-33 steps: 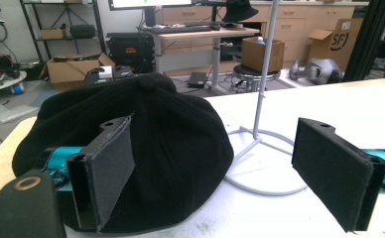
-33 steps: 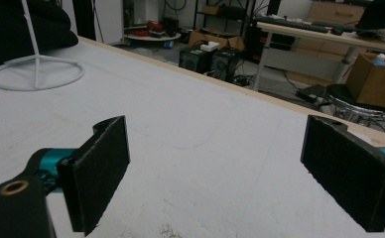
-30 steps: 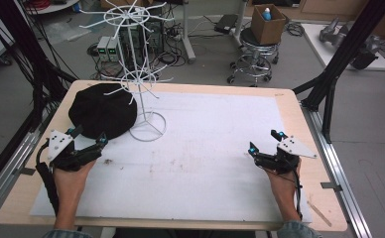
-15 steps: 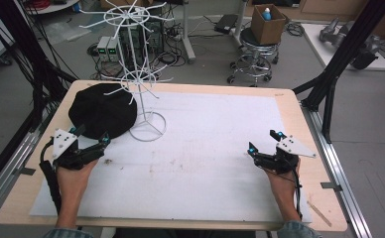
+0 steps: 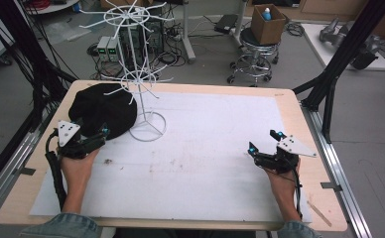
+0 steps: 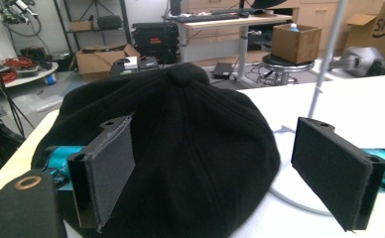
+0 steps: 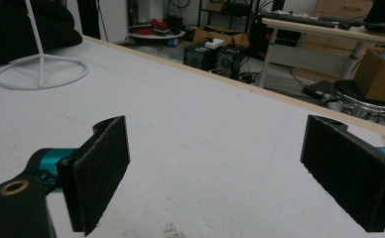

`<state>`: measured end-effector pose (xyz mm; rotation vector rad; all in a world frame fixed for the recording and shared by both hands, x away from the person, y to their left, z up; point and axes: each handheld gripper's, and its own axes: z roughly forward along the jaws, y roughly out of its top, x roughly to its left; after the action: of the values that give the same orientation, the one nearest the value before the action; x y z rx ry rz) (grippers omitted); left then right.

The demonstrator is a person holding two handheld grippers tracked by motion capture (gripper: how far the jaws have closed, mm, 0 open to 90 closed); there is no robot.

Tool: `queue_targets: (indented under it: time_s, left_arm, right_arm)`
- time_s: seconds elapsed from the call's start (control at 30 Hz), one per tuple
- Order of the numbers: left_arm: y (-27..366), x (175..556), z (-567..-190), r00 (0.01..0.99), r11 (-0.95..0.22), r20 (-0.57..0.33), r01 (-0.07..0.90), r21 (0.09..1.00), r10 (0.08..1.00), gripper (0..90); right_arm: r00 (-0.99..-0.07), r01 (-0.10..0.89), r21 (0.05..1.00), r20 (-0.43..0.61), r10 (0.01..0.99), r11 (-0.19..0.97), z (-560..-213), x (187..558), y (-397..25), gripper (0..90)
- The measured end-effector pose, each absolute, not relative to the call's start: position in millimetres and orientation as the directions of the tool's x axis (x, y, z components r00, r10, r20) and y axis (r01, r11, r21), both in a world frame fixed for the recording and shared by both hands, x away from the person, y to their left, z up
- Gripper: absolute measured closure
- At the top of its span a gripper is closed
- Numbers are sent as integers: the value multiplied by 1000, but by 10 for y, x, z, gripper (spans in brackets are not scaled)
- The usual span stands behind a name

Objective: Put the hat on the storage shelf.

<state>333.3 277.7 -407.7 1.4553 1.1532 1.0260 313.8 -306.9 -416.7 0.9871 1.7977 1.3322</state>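
At the left of the high view, the left tongs (image 5: 98, 136) sit low on the tabletop (image 5: 220, 148), held by the person's left hand (image 5: 76, 166). Their jaws are spread wide apart and hold nothing. Right in front of them is a black hat (image 5: 101, 106), lying on the tabletop in the upper left part of the frame. In the left gripper view the hat (image 6: 180, 144) looks big and round, with a little button on top. One jaw stands in front of the hat's left side, and it may be touching the cloth, but that is hard to tell. The other jaw is off to the hat's right.

Just right of the hat stands a white wire rack (image 5: 141, 74), with its ring foot flat on the tabletop.

At the lower right, the right tongs (image 5: 264, 144) rest in the right hand (image 5: 282, 181). Their jaws are spread wide too, with bare tabletop between them.
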Motion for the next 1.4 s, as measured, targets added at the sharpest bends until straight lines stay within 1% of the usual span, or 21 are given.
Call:
queue_targets:
  time_s: [0.33,0.43,0.67,0.73,0.8,0.83,0.9,1.03,1.1,1.3,1.4]
  left_arm:
    - [2747,3649,-3961,146,-143,127,108,984,981,165]
    - [2790,3731,-3947,133,-109,94,113,988,987,166]
    - [2778,3910,-3951,133,-131,116,116,984,984,168]
    - [2778,3957,-3936,126,-152,139,104,983,982,166]
    - [2795,4003,-3917,123,-143,130,103,984,984,167]
    - [2800,4031,-3910,126,-130,117,107,986,985,167]
    - [2800,4058,-3909,124,-132,119,106,986,985,166]
    - [2783,4171,-3946,120,-159,142,145,977,983,167]
    - [2782,4189,-3953,126,-158,139,148,976,982,164]
    - [2749,4277,-4016,130,-201,180,171,965,975,171]
    - [2762,4302,-4047,128,-201,180,182,962,975,184]
  right_arm:
    - [-481,181,965,-82,873,191,-4178,3152,-3072,110]
    - [-482,182,965,-78,873,187,-4177,3152,-3070,110]
    - [-490,188,964,-72,869,186,-4187,3166,-3073,110]
    - [-490,186,964,-77,868,190,-4187,3166,-3072,110]
    - [-490,186,964,-76,868,189,-4187,3166,-3071,110]
    - [-490,187,964,-75,868,189,-4188,3167,-3071,110]
    - [-491,188,964,-73,868,188,-4192,3173,-3073,110]
    - [-492,189,964,-73,867,188,-4194,3176,-3073,110]
    - [-493,189,964,-71,867,187,-4195,3175,-3070,110]
    - [-497,193,963,-69,865,188,-4200,3183,-3073,110]
    - [-496,188,964,-72,865,189,-4202,3190,-3078,110]
